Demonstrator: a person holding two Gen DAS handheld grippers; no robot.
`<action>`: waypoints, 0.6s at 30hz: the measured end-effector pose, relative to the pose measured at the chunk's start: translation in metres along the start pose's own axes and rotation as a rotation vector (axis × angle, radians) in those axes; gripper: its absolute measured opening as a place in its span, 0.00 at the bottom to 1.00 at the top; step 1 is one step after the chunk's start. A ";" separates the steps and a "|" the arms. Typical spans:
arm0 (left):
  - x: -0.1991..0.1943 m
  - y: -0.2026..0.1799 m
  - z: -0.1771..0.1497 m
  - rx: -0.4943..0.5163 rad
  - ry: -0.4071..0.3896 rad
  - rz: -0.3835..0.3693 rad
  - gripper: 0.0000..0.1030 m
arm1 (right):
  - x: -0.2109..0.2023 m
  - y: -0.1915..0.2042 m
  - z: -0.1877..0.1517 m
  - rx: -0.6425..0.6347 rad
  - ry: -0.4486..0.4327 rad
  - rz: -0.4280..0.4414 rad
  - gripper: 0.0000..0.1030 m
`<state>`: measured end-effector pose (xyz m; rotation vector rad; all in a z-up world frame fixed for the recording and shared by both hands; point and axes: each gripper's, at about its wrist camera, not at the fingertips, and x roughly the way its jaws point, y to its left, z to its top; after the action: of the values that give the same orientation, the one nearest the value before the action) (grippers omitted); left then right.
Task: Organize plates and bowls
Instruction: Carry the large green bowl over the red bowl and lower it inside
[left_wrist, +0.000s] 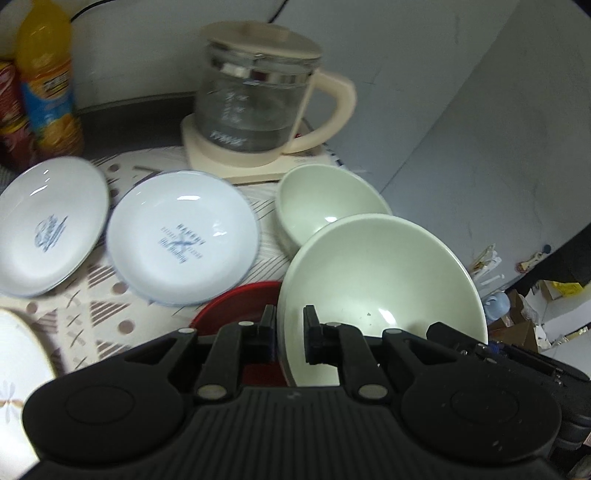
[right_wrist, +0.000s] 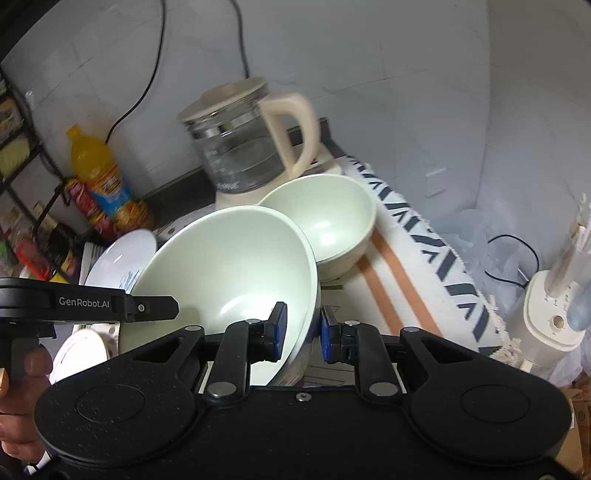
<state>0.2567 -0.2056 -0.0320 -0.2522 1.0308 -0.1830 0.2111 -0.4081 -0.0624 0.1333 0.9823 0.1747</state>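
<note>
A large pale green bowl (left_wrist: 380, 273) is held tilted above the table by both grippers. My left gripper (left_wrist: 290, 332) is shut on its left rim. My right gripper (right_wrist: 303, 336) is shut on its right rim, and the bowl (right_wrist: 229, 266) fills the middle of the right wrist view. A smaller pale green bowl (left_wrist: 325, 203) stands just behind it, also in the right wrist view (right_wrist: 328, 221). Two white plates with blue print (left_wrist: 181, 236) (left_wrist: 48, 225) lie to the left. A red plate (left_wrist: 240, 302) lies under the held bowl.
A glass kettle (left_wrist: 255, 96) on a cream base stands at the back. An orange drink bottle (left_wrist: 48, 81) and a red packet (left_wrist: 11, 118) are at the back left. Another white plate (left_wrist: 18, 369) is at the near left. The table edge runs along the right (right_wrist: 424, 258).
</note>
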 end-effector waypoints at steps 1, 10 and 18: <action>-0.001 0.004 -0.002 -0.005 0.001 0.004 0.10 | 0.002 0.003 0.000 -0.008 0.008 0.007 0.18; -0.004 0.033 -0.020 -0.058 0.039 0.049 0.11 | 0.017 0.025 -0.006 -0.100 0.049 0.039 0.16; 0.007 0.050 -0.037 -0.098 0.093 0.076 0.13 | 0.029 0.029 -0.007 -0.143 0.051 -0.003 0.05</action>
<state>0.2299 -0.1642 -0.0699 -0.2945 1.1412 -0.0761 0.2191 -0.3730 -0.0844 -0.0038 1.0176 0.2462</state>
